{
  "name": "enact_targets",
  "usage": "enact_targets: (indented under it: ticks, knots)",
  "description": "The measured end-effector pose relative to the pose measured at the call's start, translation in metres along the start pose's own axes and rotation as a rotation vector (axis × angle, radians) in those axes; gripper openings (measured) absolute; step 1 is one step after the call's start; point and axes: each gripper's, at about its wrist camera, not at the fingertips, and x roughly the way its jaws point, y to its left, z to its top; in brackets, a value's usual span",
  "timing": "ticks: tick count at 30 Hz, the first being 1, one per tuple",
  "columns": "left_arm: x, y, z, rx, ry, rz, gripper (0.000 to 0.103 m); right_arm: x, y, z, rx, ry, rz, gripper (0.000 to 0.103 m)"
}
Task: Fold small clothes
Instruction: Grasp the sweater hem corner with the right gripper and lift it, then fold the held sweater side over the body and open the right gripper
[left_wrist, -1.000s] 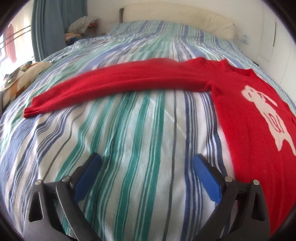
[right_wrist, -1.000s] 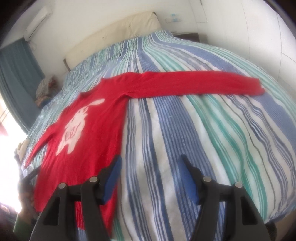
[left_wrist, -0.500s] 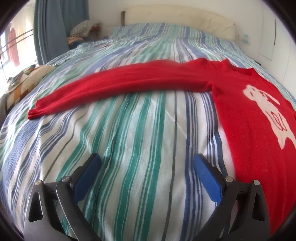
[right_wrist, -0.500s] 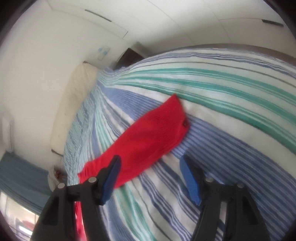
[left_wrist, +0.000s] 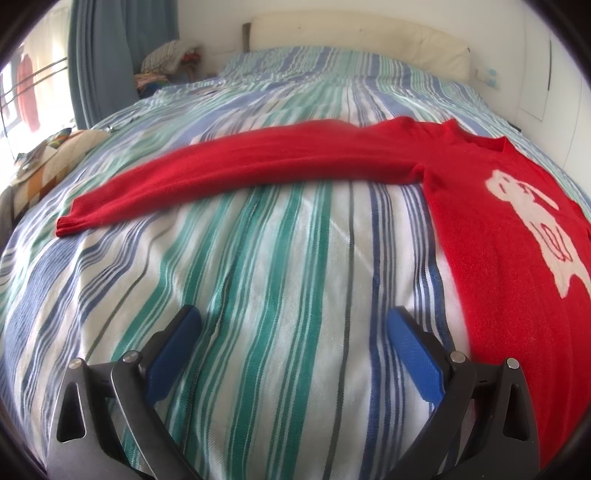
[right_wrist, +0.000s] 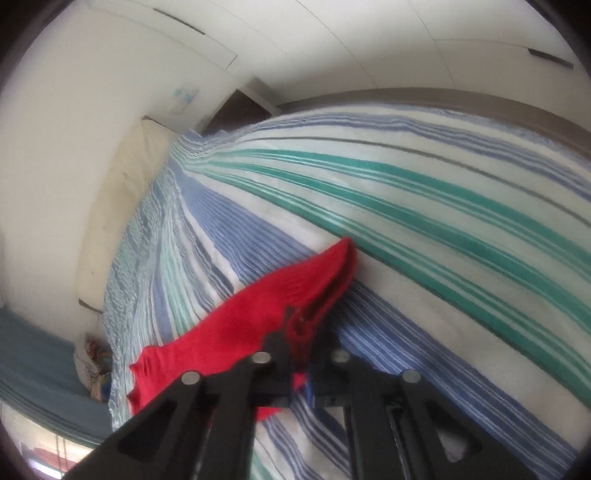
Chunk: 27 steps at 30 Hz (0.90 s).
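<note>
A red sweater (left_wrist: 498, 229) with a white animal figure lies flat on the striped bedspread (left_wrist: 258, 295). Its left sleeve (left_wrist: 229, 177) stretches out to the left, the cuff at the far left. My left gripper (left_wrist: 291, 343) is open and empty, low over the bedspread, in front of that sleeve and just left of the sweater's body. My right gripper (right_wrist: 301, 343) is shut on the cuff end of the right sleeve (right_wrist: 266, 314), which is lifted off the bedspread and bunched at the jaws.
A cream headboard (left_wrist: 362, 40) stands at the bed's far end. A blue curtain (left_wrist: 107, 59) and a pile of clothes (left_wrist: 166, 66) are at the back left. A patterned cushion (left_wrist: 44, 162) lies at the left edge. White wardrobe doors (right_wrist: 332, 44) rise beyond the bed.
My right gripper swung to the end of the right sleeve, closed on its cuff and lifted it. My left gripper stayed open and drifted slightly.
</note>
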Motion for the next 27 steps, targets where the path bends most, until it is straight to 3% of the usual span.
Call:
enact_targets:
  ticks: [3, 7, 11, 15, 16, 17, 18, 19, 20, 23, 27]
  knots:
    - [0.0, 0.0, 0.0, -0.005, -0.005, -0.002, 0.101, -0.021, 0.072, 0.005, -0.133, -0.053, 0.089, 0.004]
    - [-0.001, 0.002, 0.0, -0.009, -0.008, -0.005, 0.101, -0.042, 0.203, -0.015, -0.353, -0.041, 0.265, 0.004]
    - [-0.001, 0.002, -0.001, -0.01, -0.008, -0.006, 0.101, -0.046, 0.33, -0.073, -0.548, 0.045, 0.443, 0.004]
    - [-0.001, 0.002, -0.001, -0.01, -0.009, -0.005, 0.101, -0.025, 0.418, -0.156, -0.733, 0.139, 0.508, 0.004]
    - [-0.001, 0.002, -0.001, -0.01, -0.009, -0.006, 0.101, -0.013, 0.431, -0.178, -0.766, 0.177, 0.522, 0.007]
    - [-0.001, 0.002, -0.001, -0.011, -0.01, -0.006, 0.101, 0.0, 0.442, -0.197, -0.785, 0.232, 0.542, 0.018]
    - [-0.002, 0.003, -0.001, -0.011, -0.01, -0.006, 0.101, 0.02, 0.446, -0.217, -0.788, 0.315, 0.566, 0.032]
    - [-0.002, 0.003, -0.001, -0.012, -0.011, -0.006, 0.101, 0.036, 0.444, -0.234, -0.768, 0.402, 0.592, 0.063]
    - [-0.002, 0.003, -0.001, -0.012, -0.013, -0.007, 0.101, 0.046, 0.436, -0.247, -0.728, 0.457, 0.622, 0.071]
    - [-0.002, 0.003, -0.001, -0.015, -0.015, -0.012, 0.101, 0.063, 0.408, -0.262, -0.667, 0.502, 0.632, 0.071]
    - [-0.002, 0.004, -0.001, -0.018, -0.018, -0.016, 0.101, 0.072, 0.373, -0.243, -0.675, 0.484, 0.542, 0.071]
